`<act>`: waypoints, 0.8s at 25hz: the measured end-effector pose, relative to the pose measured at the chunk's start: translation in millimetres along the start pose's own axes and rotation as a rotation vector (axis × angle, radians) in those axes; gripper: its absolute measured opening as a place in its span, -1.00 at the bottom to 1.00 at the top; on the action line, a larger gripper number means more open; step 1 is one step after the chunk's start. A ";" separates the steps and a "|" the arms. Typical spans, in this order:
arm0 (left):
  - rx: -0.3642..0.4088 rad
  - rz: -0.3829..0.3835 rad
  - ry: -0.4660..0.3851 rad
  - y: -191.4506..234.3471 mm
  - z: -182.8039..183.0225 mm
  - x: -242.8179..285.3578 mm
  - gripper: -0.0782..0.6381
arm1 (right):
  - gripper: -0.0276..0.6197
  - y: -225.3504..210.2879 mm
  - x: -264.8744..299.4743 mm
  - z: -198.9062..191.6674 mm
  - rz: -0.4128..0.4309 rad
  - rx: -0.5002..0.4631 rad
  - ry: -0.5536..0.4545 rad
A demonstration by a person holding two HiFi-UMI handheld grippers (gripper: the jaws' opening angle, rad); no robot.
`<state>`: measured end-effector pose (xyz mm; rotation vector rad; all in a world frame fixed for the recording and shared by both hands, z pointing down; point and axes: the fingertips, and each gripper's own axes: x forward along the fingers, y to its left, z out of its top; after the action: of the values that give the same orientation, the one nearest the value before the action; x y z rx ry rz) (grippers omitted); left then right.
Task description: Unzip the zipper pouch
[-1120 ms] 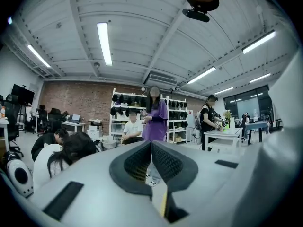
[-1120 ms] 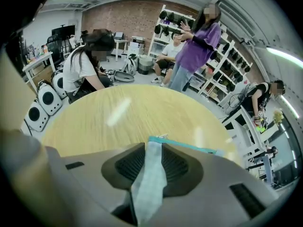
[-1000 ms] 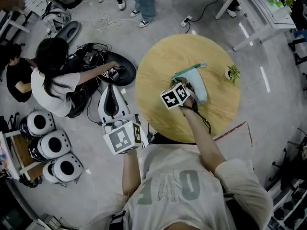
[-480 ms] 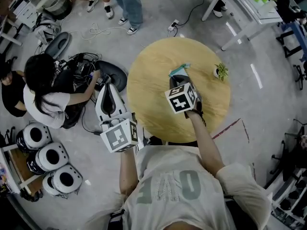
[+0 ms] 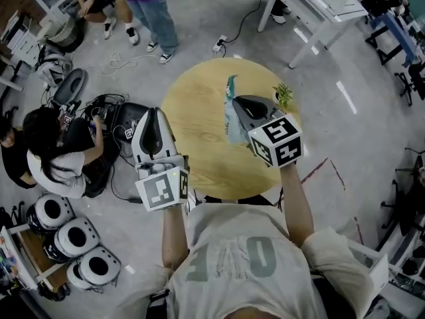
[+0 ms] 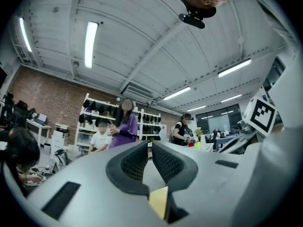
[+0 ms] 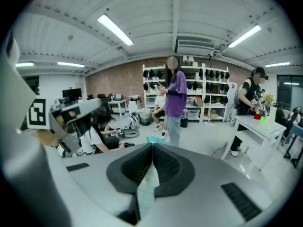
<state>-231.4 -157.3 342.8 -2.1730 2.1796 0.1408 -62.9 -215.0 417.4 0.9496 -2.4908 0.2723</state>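
Pouch (image 5: 232, 119), pale teal, pinched in the right gripper (image 5: 240, 103) over the round wooden table (image 5: 199, 168), with one end pointing toward the far rim. Contact between the near end and the tabletop not determinable from the head view. Grip detail supplied by the right gripper view only: pads pressed together on a fold of the pouch (image 7: 146, 189), with a teal corner showing past the tips of the right gripper (image 7: 152, 145). Placement supplied by the head view only: small potted plant (image 5: 283, 94) near the table's far right edge, just beyond the gripper body, apart from the pouch. Left gripper (image 5: 154, 113) held off the table's left side, over the floor, marker cube (image 5: 163, 189) nearest the wearer. Pad state not readable from above. Left gripper view aimed up at the ceiling: left gripper (image 6: 148, 147) with pads drawn almost together, only a thin slit between them, nothing gripped. No table or pouch in that view. Background common to both gripper views: standing person in purple (image 7: 175, 93) before shelving (image 7: 189, 86) on a brick wall. Seated person (image 5: 56, 155) on the floor left of the table, clear in the head view.
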 end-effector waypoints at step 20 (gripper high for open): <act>0.249 -1.013 0.044 -225.4 17.8 -23.6 -0.37 | -0.81 9.1 -158.4 26.7 0.648 -0.158 -0.159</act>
<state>-6.3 -132.3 322.7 -2.7818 0.8140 -0.2171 25.9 -125.5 317.4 0.0785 -2.8517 0.1986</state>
